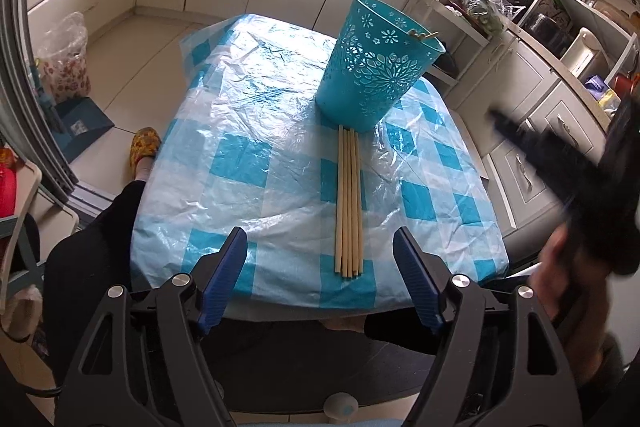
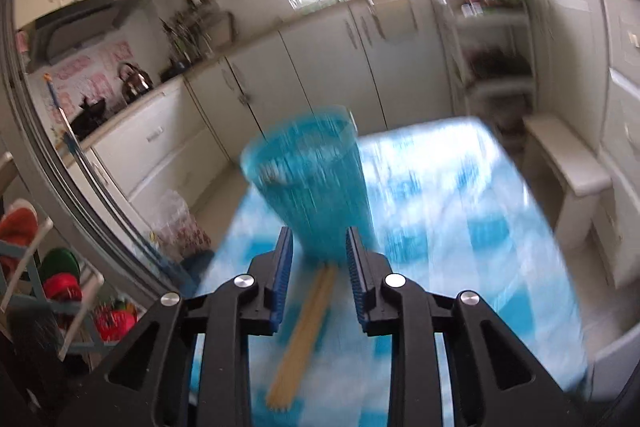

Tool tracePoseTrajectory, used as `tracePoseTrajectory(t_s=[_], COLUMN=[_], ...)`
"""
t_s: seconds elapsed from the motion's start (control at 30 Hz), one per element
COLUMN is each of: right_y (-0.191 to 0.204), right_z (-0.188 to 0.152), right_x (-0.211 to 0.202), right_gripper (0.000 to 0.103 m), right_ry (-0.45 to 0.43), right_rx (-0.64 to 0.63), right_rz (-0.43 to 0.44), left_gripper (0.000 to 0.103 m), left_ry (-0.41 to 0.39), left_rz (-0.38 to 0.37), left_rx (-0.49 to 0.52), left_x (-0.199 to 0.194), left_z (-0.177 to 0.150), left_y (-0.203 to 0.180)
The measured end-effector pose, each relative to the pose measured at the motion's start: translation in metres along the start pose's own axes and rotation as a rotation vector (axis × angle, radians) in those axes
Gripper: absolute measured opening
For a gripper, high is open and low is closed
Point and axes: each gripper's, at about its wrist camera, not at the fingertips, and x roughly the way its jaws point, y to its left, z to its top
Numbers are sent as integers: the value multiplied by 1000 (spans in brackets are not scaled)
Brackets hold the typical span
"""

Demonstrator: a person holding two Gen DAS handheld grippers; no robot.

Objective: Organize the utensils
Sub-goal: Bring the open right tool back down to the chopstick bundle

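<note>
A turquoise cut-out basket (image 1: 380, 67) stands upright at the far side of a table covered in blue-and-white checked plastic (image 1: 248, 131). A small utensil tip shows at the basket's rim. Several wooden chopsticks (image 1: 350, 199) lie in a bundle on the cloth, running from the basket's foot toward me. My left gripper (image 1: 320, 259) hovers open over the table's near edge, just short of the chopsticks' near ends, and is empty. In the blurred right wrist view, my right gripper (image 2: 320, 259) stands partly open and empty above the chopsticks (image 2: 304, 331), pointing at the basket (image 2: 312, 187).
A hand (image 1: 560, 267) shows as a dark blur at the right of the left wrist view. A person's black-clad leg and patterned slipper (image 1: 146, 147) are left of the table. Cabinets, a white stool (image 2: 568, 163) and a floor bag (image 1: 64, 59) surround it.
</note>
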Motion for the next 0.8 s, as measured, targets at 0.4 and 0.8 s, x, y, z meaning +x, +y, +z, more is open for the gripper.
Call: tracePoseTrajectory(t_s=[0.4,0.8], right_y=[-1,13], right_z=[-51,-58], right_x=[36,88], right_gripper=[28,25], right_ry=[172,235], right_rx=[-19,-60], right_rz=[-46,-86], left_gripper=[75,77], left_ry=[-24,4], left_rz=[27,62], left_rx=[21,-3], left_x=[-13,-3], left_z=[-7,-9], left_y=[0,16])
